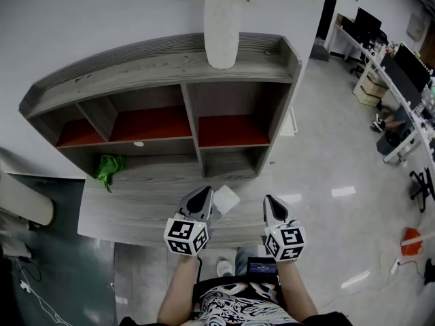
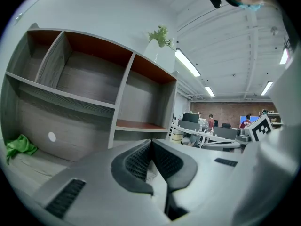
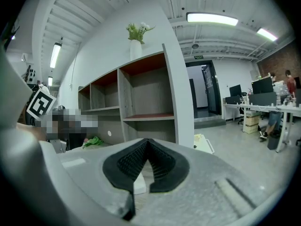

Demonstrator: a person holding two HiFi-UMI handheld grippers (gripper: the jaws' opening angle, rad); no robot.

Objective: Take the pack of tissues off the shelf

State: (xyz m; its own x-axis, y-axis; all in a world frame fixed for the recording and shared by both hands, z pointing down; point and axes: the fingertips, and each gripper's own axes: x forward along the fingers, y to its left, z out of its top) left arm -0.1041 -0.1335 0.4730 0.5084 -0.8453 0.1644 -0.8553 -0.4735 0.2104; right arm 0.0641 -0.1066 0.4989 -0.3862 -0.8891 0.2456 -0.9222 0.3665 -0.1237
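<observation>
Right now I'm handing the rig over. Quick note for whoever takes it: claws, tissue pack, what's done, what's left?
Left claw: shut, tip right beside the pack of tissues; I cannot tell whether it pinches an edge.
Right claw: shut, nothing in it, apart from the pack.
Pack: outside the shelf compartments, in front of them over the desk, between the two claws.
Done: pack is out of the shelf.
Left: confirm the grip, then carry the pack clear.

Office: desks [image 1: 360, 46], monitors [image 1: 368, 23].
</observation>
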